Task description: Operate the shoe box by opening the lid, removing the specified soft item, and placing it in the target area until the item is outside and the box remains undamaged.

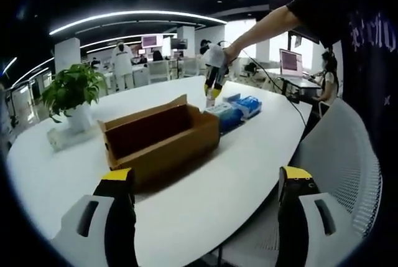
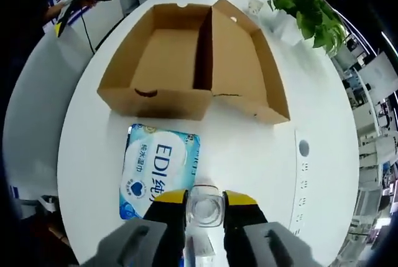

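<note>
Blue wet-wipes pack (image 2: pixel 159 170), seemingly soft, lies flat beside the open shoe box (image 2: pixel 193 61).

Open shoe box (image 2: pixel 193 68) unobstructed above (plant (image 2: pixel 308 9) beside).

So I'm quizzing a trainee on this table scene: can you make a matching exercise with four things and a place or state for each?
Things:
1. shoe box
2. wipes pack
3. potted plant
4. clear cup

Places or states:
A. between the right gripper's jaws
B. open and empty
C. flat on the table beside the box
D. at the table's edge, beyond the box

Pairs: 1-B, 2-C, 3-D, 4-A
</note>
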{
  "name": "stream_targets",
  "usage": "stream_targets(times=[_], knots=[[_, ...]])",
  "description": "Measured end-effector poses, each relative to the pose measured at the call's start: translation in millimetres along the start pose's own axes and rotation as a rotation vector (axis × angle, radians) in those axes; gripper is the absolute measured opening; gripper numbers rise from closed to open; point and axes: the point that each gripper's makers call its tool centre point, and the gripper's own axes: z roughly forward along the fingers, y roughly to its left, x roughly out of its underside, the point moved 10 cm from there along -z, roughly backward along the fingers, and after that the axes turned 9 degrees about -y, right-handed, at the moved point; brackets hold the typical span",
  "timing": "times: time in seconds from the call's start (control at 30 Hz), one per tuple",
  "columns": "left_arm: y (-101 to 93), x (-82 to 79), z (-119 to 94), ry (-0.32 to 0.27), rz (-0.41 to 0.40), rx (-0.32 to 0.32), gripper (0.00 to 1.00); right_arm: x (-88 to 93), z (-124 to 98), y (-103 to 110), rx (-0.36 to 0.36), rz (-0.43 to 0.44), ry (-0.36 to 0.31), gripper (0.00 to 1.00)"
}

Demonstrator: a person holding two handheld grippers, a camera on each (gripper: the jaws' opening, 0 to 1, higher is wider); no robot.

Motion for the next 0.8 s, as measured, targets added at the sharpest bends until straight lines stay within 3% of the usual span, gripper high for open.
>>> stream_targets(times=[0.4,0.8], knots=[[1.9,0.7,-2,-0.002,0.001,-0.013,0.93,-3.8,-2,-5,0.017,-0.028,0.000,0.20],[16.9,-4.5,2,0.014,0.014,-0.085,0.85,-6.0,-3,-8,0.042,-0.023,-0.014,0.33]])
